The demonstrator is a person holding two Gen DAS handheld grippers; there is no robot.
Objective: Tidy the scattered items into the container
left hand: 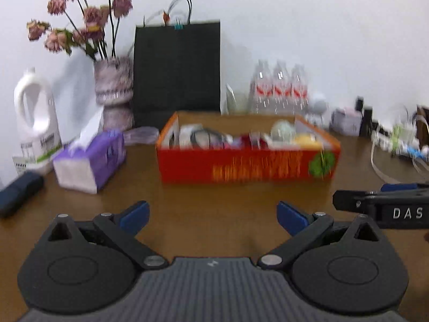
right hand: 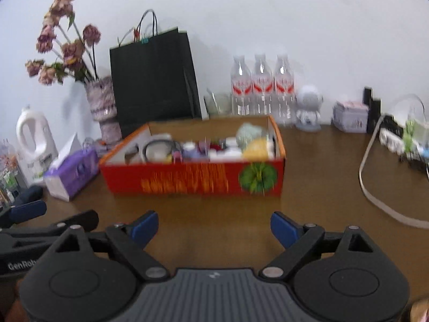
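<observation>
Container (left hand: pixel 246 165): red cardboard box, stood mid-table (left hand: pixel 214 204), already filled with small mixed items, contents blurred. Left tongs (left hand: pixel 213 216): spread wide, nothing between them, above bare wood short of the box. Right tongs (right hand: pixel 214 226): likewise spread and empty. Nearby, not boxed: purple tissue pack (left hand: pixel 91 158), dark object (left hand: pixel 18 196) at the left edge. Step judged: tidying close to done, or between picks. Next move, as I judged it: choose a remaining stray, if any, and close on it squarely.
</observation>
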